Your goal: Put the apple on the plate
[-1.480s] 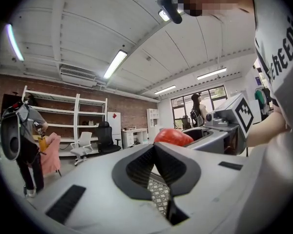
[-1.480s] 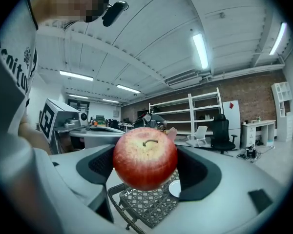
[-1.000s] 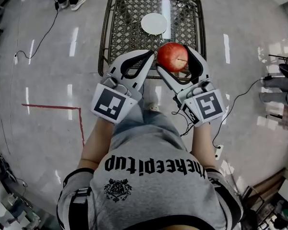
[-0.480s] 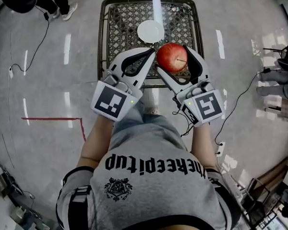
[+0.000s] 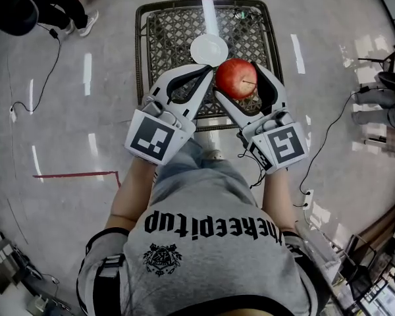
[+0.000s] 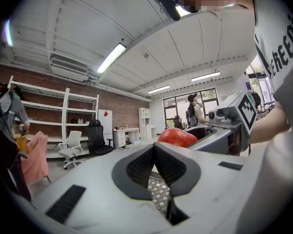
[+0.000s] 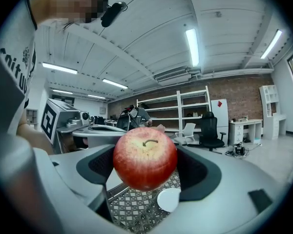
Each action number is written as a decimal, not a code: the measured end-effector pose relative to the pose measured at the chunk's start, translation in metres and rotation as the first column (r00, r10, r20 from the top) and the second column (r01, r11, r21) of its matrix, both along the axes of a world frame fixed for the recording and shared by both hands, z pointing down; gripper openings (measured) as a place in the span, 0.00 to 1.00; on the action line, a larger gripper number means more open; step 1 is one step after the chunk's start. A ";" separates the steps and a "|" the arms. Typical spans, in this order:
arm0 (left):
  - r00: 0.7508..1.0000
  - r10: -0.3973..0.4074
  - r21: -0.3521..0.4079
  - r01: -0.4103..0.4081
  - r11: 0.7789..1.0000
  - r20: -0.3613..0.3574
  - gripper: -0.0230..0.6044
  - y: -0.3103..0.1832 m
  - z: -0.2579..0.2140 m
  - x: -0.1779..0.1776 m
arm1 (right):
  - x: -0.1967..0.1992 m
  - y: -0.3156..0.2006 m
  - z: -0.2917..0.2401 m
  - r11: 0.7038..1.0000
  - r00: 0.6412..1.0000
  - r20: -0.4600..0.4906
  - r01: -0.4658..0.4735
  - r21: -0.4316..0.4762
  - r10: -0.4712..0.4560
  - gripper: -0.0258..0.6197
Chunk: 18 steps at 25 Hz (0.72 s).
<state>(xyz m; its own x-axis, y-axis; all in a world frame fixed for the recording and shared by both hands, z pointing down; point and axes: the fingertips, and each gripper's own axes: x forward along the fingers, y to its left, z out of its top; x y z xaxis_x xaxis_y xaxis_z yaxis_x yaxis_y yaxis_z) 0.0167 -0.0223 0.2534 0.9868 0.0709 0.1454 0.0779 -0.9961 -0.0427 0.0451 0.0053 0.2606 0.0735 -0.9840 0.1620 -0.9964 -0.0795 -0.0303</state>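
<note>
We hold the apple (image 5: 236, 78) in the fingers of our right gripper (image 5: 239, 71), just short of the plate (image 5: 207, 48), fingers of our left gripper (image 5: 204, 72) pressed together, empty, table (image 5: 164, 31) beneath the plate.

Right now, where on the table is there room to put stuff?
The table mesh looks bare left of the plate, up to the left rim, and right of it, up to the right rim. The plate is empty too. The near part is hidden behind the left gripper and the right gripper holding the apple.
</note>
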 end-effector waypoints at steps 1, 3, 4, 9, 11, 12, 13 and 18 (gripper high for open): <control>1.000 0.006 -0.001 -0.006 1.000 -0.001 0.07 -0.004 0.000 0.001 | 0.000 -0.004 0.000 1.000 1.000 0.000 -0.005 -0.001 0.005 0.66; 1.000 0.016 -0.004 -0.016 1.000 -0.004 0.07 -0.011 -0.001 0.002 | 0.001 -0.011 0.000 1.000 1.000 0.000 -0.015 -0.002 0.015 0.66; 1.000 0.021 -0.006 -0.021 1.000 -0.006 0.07 -0.014 -0.002 0.002 | 0.001 -0.014 -0.001 1.000 1.000 0.000 -0.020 -0.003 0.020 0.66; 0.998 0.055 -0.010 -0.055 0.998 -0.008 0.07 -0.031 0.001 0.004 | 0.001 -0.032 0.003 0.999 0.999 -0.001 -0.042 -0.011 0.042 0.66; 0.998 0.068 -0.015 -0.068 0.998 -0.006 0.07 -0.040 0.006 0.003 | -0.001 -0.042 0.008 0.998 0.999 0.002 -0.053 -0.016 0.053 0.66; 0.997 0.074 -0.017 -0.074 0.997 -0.006 0.07 -0.044 0.007 0.002 | -0.002 -0.045 0.009 0.998 0.998 0.002 -0.058 -0.018 0.058 0.66; 0.997 0.080 -0.020 -0.080 0.997 -0.007 0.07 -0.046 0.008 0.002 | -0.002 -0.048 0.010 0.998 0.998 0.001 -0.064 -0.020 0.064 0.66; 0.995 0.105 -0.021 -0.105 0.994 -0.002 0.07 -0.049 0.012 0.006 | 0.001 -0.049 0.010 0.996 0.996 -0.007 -0.091 -0.022 0.091 0.66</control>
<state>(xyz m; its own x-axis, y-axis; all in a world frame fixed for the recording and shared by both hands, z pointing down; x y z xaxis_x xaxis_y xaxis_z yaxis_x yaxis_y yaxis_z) 0.0226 -0.0710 0.2653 0.9739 0.1769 0.1422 0.1817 -0.9831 -0.0216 0.0465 -0.0437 0.2702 0.1636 -0.9694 0.1831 -0.9851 -0.1703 -0.0218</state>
